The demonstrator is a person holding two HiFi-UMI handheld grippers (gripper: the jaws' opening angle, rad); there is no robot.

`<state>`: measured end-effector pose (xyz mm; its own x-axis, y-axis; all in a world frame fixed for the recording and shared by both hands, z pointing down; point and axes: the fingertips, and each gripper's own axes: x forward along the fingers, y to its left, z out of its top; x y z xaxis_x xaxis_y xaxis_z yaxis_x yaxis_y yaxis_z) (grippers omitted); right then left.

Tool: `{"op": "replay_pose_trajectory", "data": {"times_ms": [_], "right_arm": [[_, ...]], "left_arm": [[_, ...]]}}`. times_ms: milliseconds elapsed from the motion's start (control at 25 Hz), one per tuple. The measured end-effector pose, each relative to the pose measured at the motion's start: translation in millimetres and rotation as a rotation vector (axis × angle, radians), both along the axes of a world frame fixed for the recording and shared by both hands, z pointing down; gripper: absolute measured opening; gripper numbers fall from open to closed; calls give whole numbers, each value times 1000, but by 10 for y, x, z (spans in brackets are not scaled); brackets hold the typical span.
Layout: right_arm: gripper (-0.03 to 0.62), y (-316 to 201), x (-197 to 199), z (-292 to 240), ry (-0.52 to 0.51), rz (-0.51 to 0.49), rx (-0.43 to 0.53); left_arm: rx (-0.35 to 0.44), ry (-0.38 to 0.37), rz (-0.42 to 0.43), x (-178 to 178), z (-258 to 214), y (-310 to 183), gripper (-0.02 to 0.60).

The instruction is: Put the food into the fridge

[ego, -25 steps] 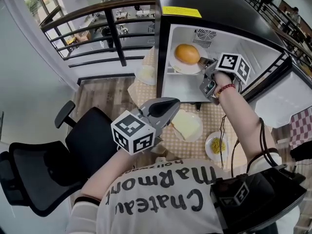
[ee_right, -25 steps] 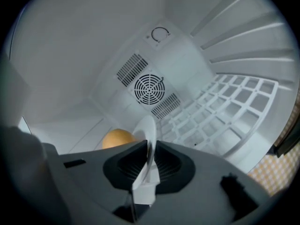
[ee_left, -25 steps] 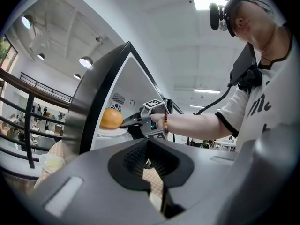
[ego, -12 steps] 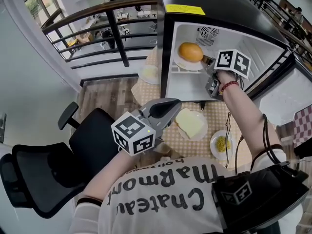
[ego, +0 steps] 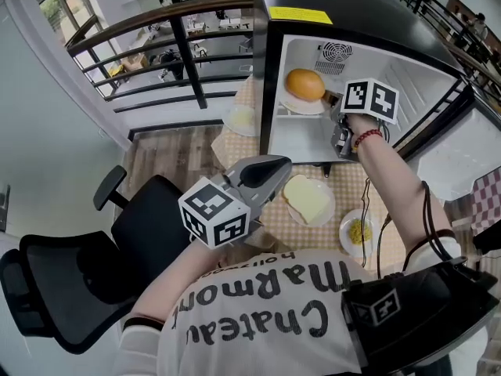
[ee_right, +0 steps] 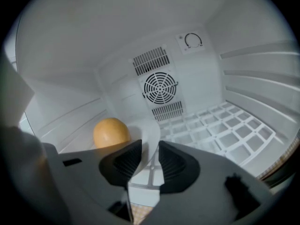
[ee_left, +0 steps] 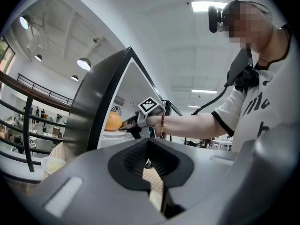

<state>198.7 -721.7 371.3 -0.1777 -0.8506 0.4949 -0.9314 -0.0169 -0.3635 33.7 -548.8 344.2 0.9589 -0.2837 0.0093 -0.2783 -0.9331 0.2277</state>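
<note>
An orange bun (ego: 304, 84) lies on a white plate (ego: 301, 106) on the top shelf inside the open fridge (ego: 268, 77). My right gripper (ego: 333, 100) reaches into the fridge at the plate's right rim. Its jaws have just been opening and now stand open; the plate's rim (ee_right: 149, 135) sits in the gap between the pads without being pressed, and the bun (ee_right: 111, 132) lies to the left. My left gripper (ego: 274, 167) hovers near my chest, shut and empty (ee_left: 149, 156). From there it looks toward the fridge and the bun (ee_left: 113, 121).
On the checked table in front of the fridge stand a plate with a pale slice (ego: 308, 200), a small plate of yellow food (ego: 358, 231) and a bowl (ego: 239, 118) left of the fridge. A white wire shelf (ee_right: 220, 135) lies right of the plate. A black office chair (ego: 94, 265) is at the lower left.
My right gripper has rolled at the wrist and its jaws have let go of the plate's rim. The plate with the bun rests on the shelf. The left gripper has stayed put.
</note>
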Motion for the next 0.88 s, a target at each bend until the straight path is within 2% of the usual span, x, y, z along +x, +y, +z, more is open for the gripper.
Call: {"op": "replay_pose_trajectory", "data": {"times_ms": [520,880], "right_arm": [[143,78,3,90,108,-20,-15],[143,87,-15,82,159,-32,8]], "left_arm": [[-15,-1,29,42,78,28,8],[-25,1,46,45,122,53,8]]}}
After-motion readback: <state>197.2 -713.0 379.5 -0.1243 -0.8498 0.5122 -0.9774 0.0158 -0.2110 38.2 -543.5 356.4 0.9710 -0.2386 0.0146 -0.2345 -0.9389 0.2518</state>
